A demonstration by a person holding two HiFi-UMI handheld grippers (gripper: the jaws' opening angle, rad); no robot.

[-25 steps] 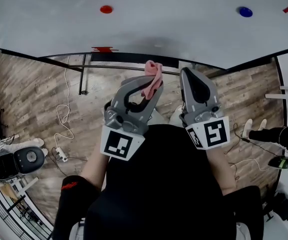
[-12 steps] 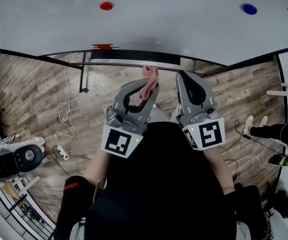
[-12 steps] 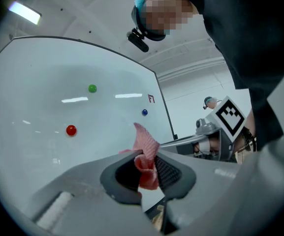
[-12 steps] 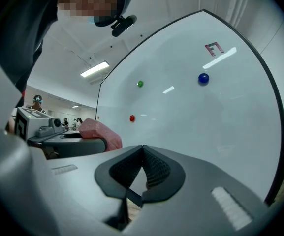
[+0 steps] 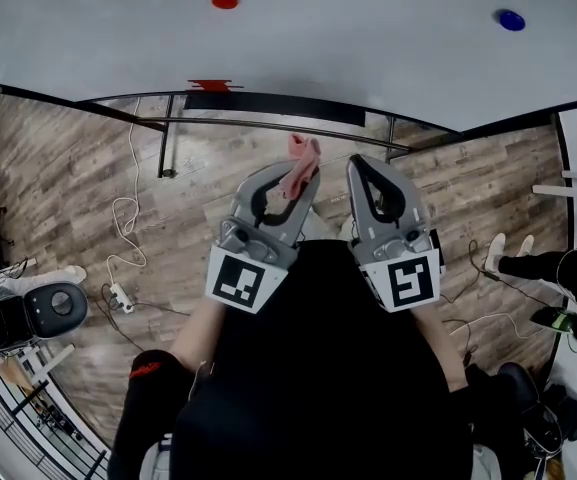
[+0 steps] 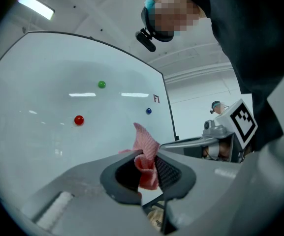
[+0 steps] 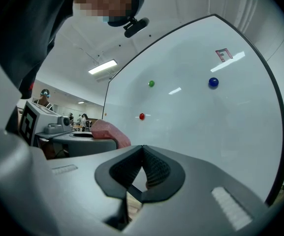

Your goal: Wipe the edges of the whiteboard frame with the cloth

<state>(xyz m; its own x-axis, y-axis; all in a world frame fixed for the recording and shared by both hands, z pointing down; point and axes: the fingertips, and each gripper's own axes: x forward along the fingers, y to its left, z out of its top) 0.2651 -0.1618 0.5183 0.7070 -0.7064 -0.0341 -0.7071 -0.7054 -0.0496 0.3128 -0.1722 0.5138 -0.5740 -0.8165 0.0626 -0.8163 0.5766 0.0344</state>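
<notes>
The whiteboard (image 5: 368, 38) fills the top of the head view, its dark bottom frame edge (image 5: 268, 106) just ahead of both grippers. My left gripper (image 5: 303, 173) is shut on a pink cloth (image 5: 301, 160), which sticks out past its tips; the pink cloth (image 6: 146, 154) also shows pinched between the jaws in the left gripper view. My right gripper (image 5: 356, 168) is beside it, shut with nothing in it. In the right gripper view the right gripper (image 7: 142, 154) has its pads touching, and the cloth (image 7: 110, 132) shows at the left. Neither gripper touches the board.
Red (image 5: 225, 0) and blue (image 5: 511, 19) magnets sit on the board, a green magnet (image 6: 101, 84) too. A metal stand bar (image 5: 268, 128) runs below the frame over wood floor. Cables (image 5: 123, 238) and a power strip lie at left; a person's legs (image 5: 528, 263) at right.
Both grippers have drawn slightly back and down from the board's bottom edge and come closer together. The cloth stays held in the left gripper.
</notes>
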